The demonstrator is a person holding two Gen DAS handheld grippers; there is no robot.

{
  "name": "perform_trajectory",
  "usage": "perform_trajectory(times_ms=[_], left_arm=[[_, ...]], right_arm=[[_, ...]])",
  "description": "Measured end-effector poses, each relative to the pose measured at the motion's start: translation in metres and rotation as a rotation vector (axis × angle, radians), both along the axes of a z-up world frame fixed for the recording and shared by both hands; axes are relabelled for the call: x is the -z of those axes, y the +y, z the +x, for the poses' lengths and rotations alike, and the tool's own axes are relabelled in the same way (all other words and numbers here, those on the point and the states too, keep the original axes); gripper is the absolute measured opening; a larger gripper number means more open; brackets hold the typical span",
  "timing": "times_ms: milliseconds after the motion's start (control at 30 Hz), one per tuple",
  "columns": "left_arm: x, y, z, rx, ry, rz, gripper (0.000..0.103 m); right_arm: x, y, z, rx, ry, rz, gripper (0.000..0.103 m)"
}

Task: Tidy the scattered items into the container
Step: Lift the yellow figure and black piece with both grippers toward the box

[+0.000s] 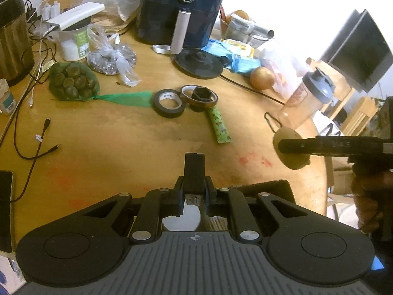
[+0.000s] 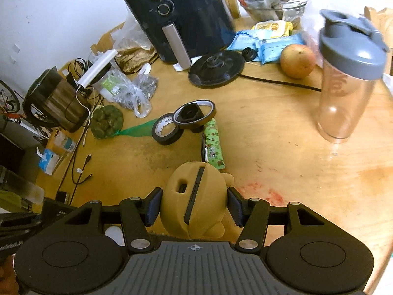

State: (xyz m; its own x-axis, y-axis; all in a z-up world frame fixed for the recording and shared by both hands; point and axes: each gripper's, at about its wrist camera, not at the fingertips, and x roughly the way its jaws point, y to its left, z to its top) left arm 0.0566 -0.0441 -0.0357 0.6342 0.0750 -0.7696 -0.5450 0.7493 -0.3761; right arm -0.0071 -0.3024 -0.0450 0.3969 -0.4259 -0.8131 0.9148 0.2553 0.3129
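Your right gripper (image 2: 194,204) is part open and clamped on a round yellow toy (image 2: 194,196), its pads pressing both flanks, holding it above the wooden table (image 2: 294,159). Your left gripper (image 1: 194,172) is fully closed with nothing between its fingers; in its view the toy shows at 3 o'clock. At 12 o'clock from the toy lie a green tube (image 2: 213,142), a black tape roll (image 2: 166,131) and a brown tape ring (image 2: 195,116) leaning on it. A shaker bottle (image 2: 348,73) stands at 2 o'clock. You cannot tell where the container is.

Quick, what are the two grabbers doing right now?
Left gripper: shut, holding nothing.
Right gripper: shut on the round yellow rubbery toy-shaped case with a dark slot, lifted off the wooden table.
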Motion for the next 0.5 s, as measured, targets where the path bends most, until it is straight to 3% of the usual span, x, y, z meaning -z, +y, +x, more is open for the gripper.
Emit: perform_trajectory(times_ms=[500], left_arm=[[0.012, -0.029, 0.002, 0.056, 0.058, -0.006, 0.015]], right_arm=[[0.0, 0.034, -0.02, -0.02, -0.037, 0.005, 0.059]])
